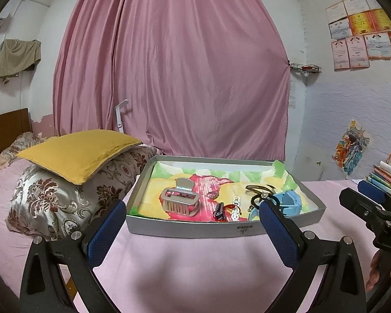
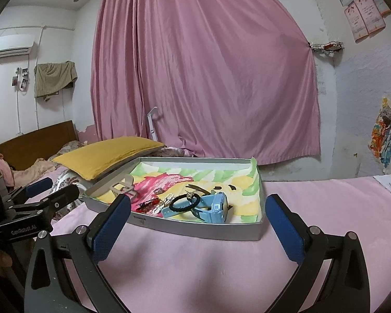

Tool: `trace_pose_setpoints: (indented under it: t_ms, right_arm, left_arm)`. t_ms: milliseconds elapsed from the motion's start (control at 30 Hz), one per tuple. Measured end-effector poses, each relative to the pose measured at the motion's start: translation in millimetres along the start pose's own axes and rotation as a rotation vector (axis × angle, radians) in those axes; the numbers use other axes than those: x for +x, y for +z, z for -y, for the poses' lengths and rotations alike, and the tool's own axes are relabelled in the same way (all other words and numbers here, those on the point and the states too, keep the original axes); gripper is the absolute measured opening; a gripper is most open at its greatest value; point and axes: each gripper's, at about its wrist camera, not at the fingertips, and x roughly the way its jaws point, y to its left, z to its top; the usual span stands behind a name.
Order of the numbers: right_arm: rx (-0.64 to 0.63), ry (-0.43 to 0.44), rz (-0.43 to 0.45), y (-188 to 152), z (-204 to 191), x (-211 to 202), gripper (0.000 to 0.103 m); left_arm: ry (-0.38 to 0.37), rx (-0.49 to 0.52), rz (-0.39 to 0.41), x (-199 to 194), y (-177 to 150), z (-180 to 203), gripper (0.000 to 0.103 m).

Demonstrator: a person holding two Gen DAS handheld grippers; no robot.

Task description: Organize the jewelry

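Both grippers' jaws gape wide, empty; left gripper (image 1: 193, 230) partly hides the watch (image 1: 286, 203).

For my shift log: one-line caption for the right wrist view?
Open right hand-held gripper faces the grey tray holding a blue watch and hair accessories.

Each gripper is built from matte black arms ending in two fingers faced with dimpled blue pads. Round silver screws are set at the joints. White lettering is printed on the right gripper (image 1: 372, 198) and the left gripper (image 2: 39, 190).
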Motion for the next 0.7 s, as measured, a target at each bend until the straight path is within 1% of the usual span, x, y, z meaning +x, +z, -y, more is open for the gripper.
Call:
trace_pose_setpoints:
  t_ms: [233, 533, 700]
  right_arm:
    - [-0.013, -0.019, 0.005, -10, -6, -10, 0.101]
    - [-0.012, -0.069, 0.011, -34, -14, -23, 0.101]
    - [0.002, -0.086, 0.012, -41, -12, -24, 0.101]
  left_arm:
    - [-0.011, -0.015, 0.002, -8, -11, -4, 0.102]
    - [-0.029, -0.073, -0.001, -12, -42, -14, 0.102]
    - [-0.024, -0.091, -0.005, -11, -52, -19, 0.102]
